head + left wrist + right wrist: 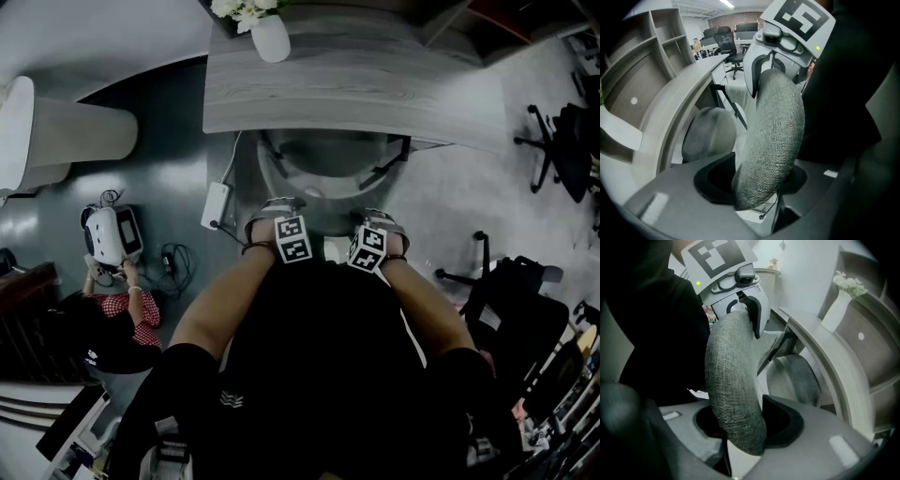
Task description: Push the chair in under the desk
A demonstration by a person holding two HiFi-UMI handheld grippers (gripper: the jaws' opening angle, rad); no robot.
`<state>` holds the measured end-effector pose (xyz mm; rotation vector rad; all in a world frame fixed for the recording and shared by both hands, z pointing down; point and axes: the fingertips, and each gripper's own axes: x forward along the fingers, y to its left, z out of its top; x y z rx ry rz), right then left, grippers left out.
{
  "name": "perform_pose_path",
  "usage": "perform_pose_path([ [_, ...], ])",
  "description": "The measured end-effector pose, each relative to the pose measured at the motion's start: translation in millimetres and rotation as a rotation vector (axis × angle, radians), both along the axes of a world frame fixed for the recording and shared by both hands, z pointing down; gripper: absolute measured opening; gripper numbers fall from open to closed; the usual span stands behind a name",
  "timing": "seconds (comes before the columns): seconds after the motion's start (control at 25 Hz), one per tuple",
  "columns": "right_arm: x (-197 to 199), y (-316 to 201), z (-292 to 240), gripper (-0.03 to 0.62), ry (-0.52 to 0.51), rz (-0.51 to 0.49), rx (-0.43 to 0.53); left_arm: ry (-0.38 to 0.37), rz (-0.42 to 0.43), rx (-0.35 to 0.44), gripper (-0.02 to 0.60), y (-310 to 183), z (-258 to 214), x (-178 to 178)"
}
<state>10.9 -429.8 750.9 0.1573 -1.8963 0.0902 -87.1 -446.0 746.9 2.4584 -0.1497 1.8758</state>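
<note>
Chair backrest (776, 131) — top clamped in fingers of left gripper (276, 214), right gripper (377, 223); both point steeply down.

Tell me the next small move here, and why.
Probably push the chair backrest straight toward the desk: left gripper and right gripper both clamp its top edge, and most of the seat shows outside the desk's edge.

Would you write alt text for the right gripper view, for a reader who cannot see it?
The right gripper clamps the top edge of a grey fabric chair backrest, with the left gripper gripping the same edge farther along. Beyond, the chair seat sits partly under a curved grey desk holding a white vase of flowers.
</note>
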Motion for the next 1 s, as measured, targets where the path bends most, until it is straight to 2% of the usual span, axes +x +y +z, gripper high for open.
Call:
perform_pose_path([
  [0.28, 4.4, -12.7, 0.8, 0.167, 0.021, -0.011, -0.008, 0.027, 0.029, -0.016, 0.212, -10.3, -1.0, 5.0],
  [0.72, 21.1, -21.9, 3.8, 0.172, 0.042, -0.024, -0.038, 0.077, 0.113, -0.095, 0.212, -11.2, 2.0, 24.0],
  [1.0, 40.9, -36.4, 2.1, 0.179, 0.035, -0.046, -0.028, 0.069, 0.097, -0.112, 0.213, -17.6, 2.6, 44.6],
])
